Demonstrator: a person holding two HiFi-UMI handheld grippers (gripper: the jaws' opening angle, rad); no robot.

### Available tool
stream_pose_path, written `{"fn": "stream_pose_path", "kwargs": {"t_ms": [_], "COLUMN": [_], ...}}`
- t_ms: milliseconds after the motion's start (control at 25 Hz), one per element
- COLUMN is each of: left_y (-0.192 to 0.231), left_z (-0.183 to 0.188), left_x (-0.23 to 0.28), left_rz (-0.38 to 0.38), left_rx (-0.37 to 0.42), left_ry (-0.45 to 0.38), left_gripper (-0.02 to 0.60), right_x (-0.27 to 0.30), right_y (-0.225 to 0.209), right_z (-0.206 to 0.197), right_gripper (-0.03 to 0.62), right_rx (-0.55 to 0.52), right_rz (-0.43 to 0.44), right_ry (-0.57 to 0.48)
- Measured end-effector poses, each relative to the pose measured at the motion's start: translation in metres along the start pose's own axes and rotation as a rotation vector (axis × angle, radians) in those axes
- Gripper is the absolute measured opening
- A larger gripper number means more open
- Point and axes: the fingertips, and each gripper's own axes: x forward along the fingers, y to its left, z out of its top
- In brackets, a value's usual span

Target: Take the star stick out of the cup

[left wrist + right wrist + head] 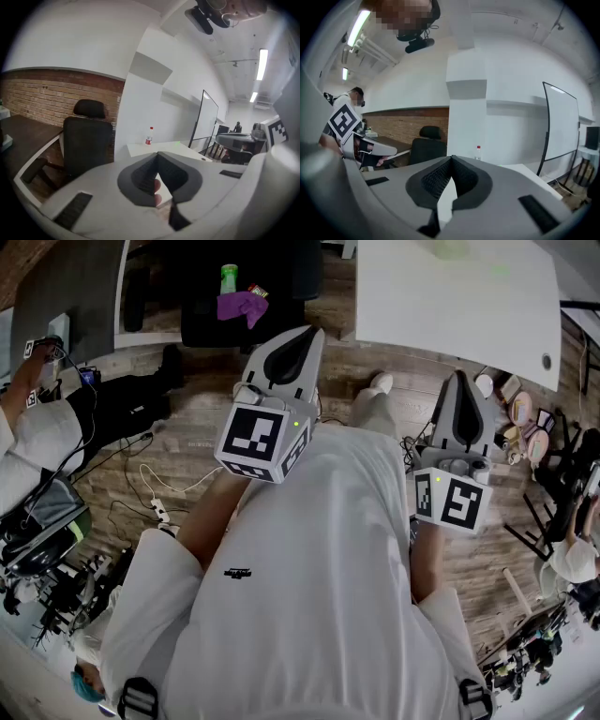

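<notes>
No cup or star stick shows in any view. In the head view I hold both grippers up in front of my white shirt, short of the white table (450,306). My left gripper (292,337) is shut, its tips touching with nothing between them; in its own view the left gripper (157,155) points at that table. My right gripper (458,381) is also shut and empty. Its own view shows the right gripper (451,160) closed to a point, aimed the same way.
A red-labelled bottle (149,136) stands on the white table. A black office chair (234,296) carrying a purple cloth (242,306) and a green bottle (229,277) sits ahead on the wood floor. Cables (155,502) trail at left, where another person sits (37,437).
</notes>
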Motion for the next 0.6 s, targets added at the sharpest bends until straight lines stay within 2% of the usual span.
{"fn": "stream_pose_path", "kwargs": {"t_ms": [240, 440, 600], "left_y": [-0.042, -0.079, -0.111], "left_z": [-0.002, -0.002, -0.002], "left_x": [-0.020, -0.030, -0.034], "left_rz": [-0.076, -0.110, -0.137], "left_rx": [0.044, 0.070, 0.098], "left_ry": [-0.001, 0.006, 0.023], "left_gripper": [0.006, 0.006, 0.006], "right_x": [-0.035, -0.065, -0.096], "right_y": [0.000, -0.010, -0.022], "right_z": [-0.008, -0.014, -0.012], "right_gripper": [0.002, 0.002, 0.002], "right_rx": [0.066, 0.105, 0.116], "right_rz": [-0.025, -0.067, -0.063], "right_ry": [-0.008, -0.034, -0.069]}}
